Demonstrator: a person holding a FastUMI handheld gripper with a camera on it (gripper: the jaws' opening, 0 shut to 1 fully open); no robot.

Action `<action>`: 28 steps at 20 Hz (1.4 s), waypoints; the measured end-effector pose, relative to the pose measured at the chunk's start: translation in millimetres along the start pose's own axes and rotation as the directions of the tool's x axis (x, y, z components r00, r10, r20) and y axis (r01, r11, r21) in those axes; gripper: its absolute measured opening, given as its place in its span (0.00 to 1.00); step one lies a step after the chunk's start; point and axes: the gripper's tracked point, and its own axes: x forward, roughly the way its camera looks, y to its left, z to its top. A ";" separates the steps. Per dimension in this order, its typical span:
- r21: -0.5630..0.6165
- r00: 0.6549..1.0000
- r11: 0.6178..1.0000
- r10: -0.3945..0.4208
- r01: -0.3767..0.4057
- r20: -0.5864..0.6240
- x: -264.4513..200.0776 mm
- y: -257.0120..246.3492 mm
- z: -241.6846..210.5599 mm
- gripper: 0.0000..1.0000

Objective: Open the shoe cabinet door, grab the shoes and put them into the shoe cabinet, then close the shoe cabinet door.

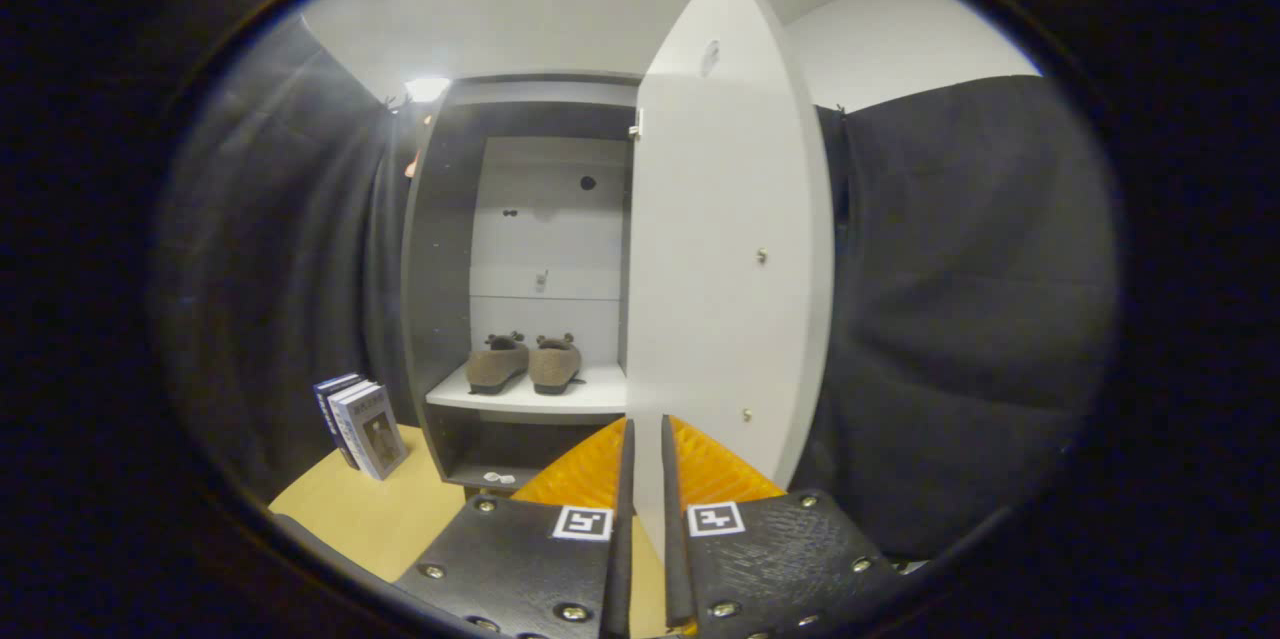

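The shoe cabinet (440, 249) stands ahead with its white door (725, 249) swung wide open toward me, hinged on the cabinet's right side. A pair of brown shoes (525, 364) rests side by side on the white shelf (520, 399) inside, toes toward the back wall. My gripper (645, 424) is low in front of the door's lower part, well short of the shoes. Its fingers are drawn together with only a thin slit between them and hold nothing.
Two or three upright books (362, 424) lean on the wooden tabletop (350, 509) left of the cabinet. A small white item (497, 478) lies on the cabinet's bottom shelf. Black cloth hangs on both sides.
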 end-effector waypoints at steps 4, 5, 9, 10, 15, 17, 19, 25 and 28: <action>0.019 0.996 0.997 -0.078 0.077 0.037 -11.2 -43.0 11.5 0.13; 0.021 0.994 0.995 -0.097 0.096 0.043 -15.0 -52.8 9.6 0.13; 0.037 0.988 0.988 -0.149 0.147 0.051 -16.5 -74.4 8.3 0.13; 0.044 0.988 0.988 -0.150 0.148 0.049 -13.2 -76.1 7.3 0.13; 0.054 0.987 0.986 -0.159 0.157 0.023 -2.3 -76.8 -1.3 0.38; 0.059 0.988 0.987 -0.151 0.149 0.025 -3.2 -74.5 -2.5 0.39; 0.058 0.989 0.988 -0.145 0.144 0.027 -3.3 -71.1 -2.8 0.39; 0.088 0.994 0.991 -0.102 0.099 0.029 -7.0 -54.5 -5.3 0.38; 0.103 0.999 0.994 -0.037 0.033 0.037 -10.4 -34.3 -5.6 0.38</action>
